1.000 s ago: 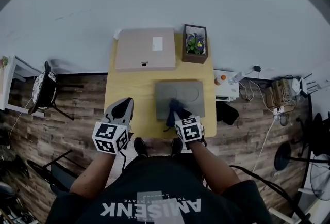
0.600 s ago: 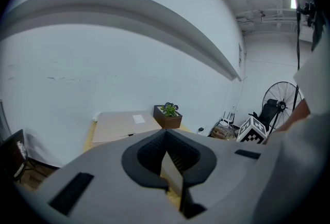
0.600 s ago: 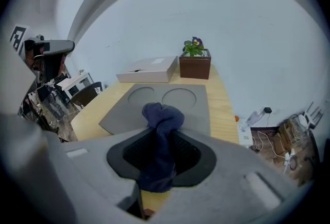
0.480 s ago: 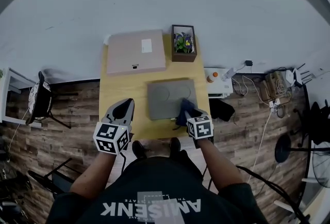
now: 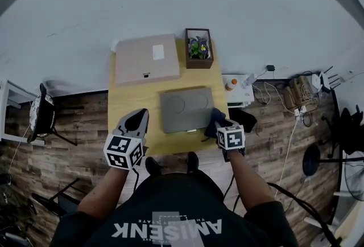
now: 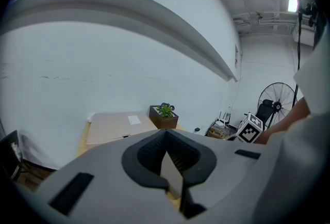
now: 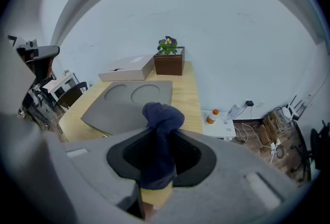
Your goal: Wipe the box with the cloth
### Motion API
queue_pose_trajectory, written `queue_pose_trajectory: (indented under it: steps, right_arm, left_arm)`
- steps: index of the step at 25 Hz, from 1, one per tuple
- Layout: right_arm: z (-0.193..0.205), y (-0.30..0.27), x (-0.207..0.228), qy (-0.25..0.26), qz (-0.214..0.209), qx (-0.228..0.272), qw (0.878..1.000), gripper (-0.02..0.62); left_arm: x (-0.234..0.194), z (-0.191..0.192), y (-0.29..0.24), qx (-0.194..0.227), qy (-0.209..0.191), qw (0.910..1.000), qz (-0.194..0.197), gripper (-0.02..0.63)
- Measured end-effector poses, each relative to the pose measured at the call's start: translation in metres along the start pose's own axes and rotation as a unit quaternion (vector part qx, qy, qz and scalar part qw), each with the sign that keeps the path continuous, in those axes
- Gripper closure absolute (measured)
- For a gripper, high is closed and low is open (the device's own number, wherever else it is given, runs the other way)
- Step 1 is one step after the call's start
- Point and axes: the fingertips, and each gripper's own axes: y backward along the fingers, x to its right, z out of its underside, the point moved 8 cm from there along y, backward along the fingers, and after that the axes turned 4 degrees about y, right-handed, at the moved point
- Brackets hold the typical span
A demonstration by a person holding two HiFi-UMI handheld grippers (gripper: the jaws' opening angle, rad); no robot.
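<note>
Rt gripper (image 5: 219,128) is sliding off mid-box toward the rt edge of the box (image 5: 183,108), which is lying flat on the table (image 5: 133,101). You're pinching the cloth (image 5: 214,121) tight in its jaws. Lt gripper (image 5: 135,120) is hovering front-left, jaws pressed together, empty. Cloth is looking soft, light and floppy, so grip a bunched fold. Box is looking stiff, prob. staying put.

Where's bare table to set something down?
The widest bare patch is the table's left strip, between the gray box and the left edge, in front of the cardboard box. The left gripper hovers over its front end. A narrow band runs between the boxes. The right side is crowded: planter, and right gripper holding the cloth.
</note>
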Motion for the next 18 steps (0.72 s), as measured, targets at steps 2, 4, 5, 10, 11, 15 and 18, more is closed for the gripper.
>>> queue_pose_trajectory:
  steps: [2,4,5,10,11,15,18]
  right_arm:
    - [0.001,0.002,0.007,-0.002,0.012,-0.008,1.0,0.495]
    - [0.003,0.005,0.015,-0.001,0.029,-0.017,0.999,0.496]
    - [0.004,0.007,0.018,0.0,0.037,-0.021,0.999,0.496]
    - [-0.007,0.024,0.008,0.005,0.035,0.007,0.999,0.495]
    - [-0.012,0.027,0.002,0.012,0.03,0.014,0.999,0.495]
    - [-0.036,0.033,-0.033,0.034,0.002,0.041,0.999,0.495]
    - [-0.056,0.028,-0.065,0.048,-0.02,0.055,0.997,0.495]
  left_arm:
    - [-0.002,0.0,-0.001,0.0,0.001,1.0,0.002,0.604]
    - [-0.004,-0.001,-0.001,0.0,0.001,1.0,0.004,0.604]
    - [-0.006,-0.001,-0.001,0.0,0.002,1.0,0.005,0.604]
    - [-0.016,-0.002,0.002,0.003,0.003,0.9999,0.011,0.604]
    - [-0.018,-0.002,0.004,0.004,0.003,0.9999,0.012,0.604]
    - [-0.029,-0.001,0.011,0.007,0.005,0.9999,0.014,0.604]
    - [-0.04,-0.003,0.019,0.01,0.006,0.9998,0.015,0.604]
